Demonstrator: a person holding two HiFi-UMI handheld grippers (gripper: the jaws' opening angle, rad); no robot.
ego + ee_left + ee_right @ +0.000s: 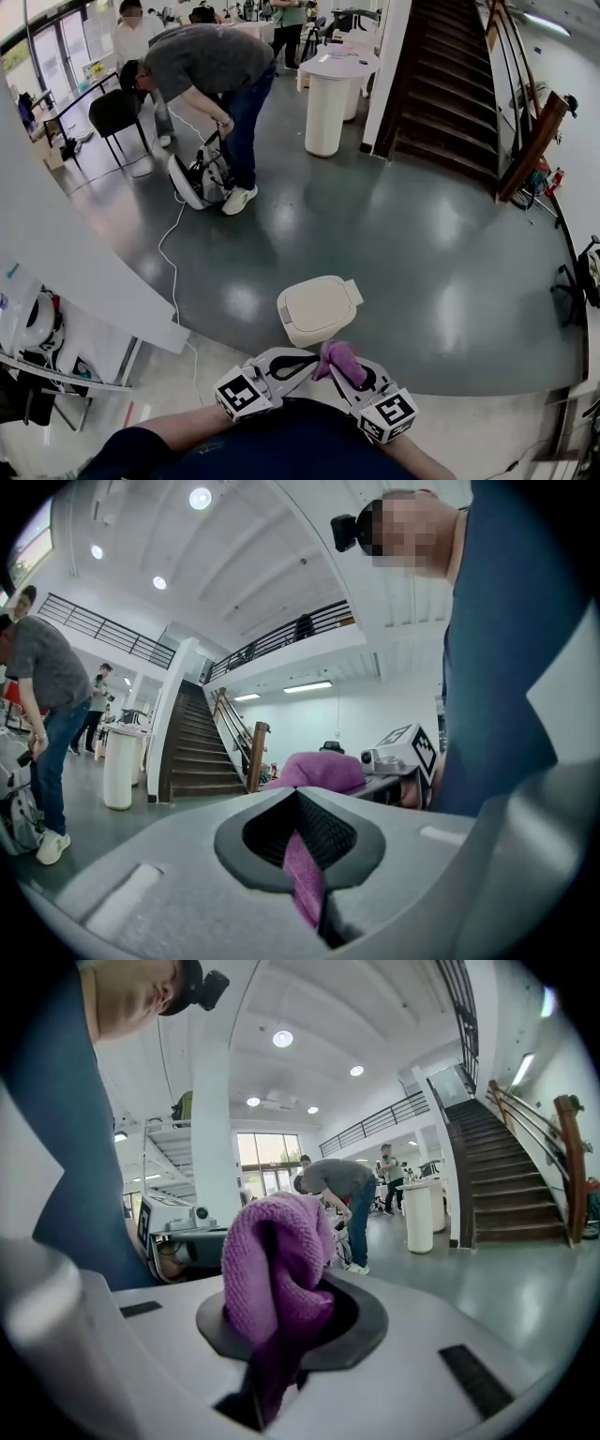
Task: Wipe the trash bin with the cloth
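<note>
Right gripper clamped on bunched cloth; left gripper nips thin strip of it. Trash bin on floor just ahead of both, lid down. Risk: strip slips from left jaws if 2 grips pull apart.

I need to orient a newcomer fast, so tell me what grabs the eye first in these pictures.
The purple cloth stands out first, bunched low in the head view and pinched by both the left gripper and the right gripper. Just ahead of it, a white trash bin with its lid down sits on the dark floor. Farther off at upper left, a person bends over a bag.
</note>
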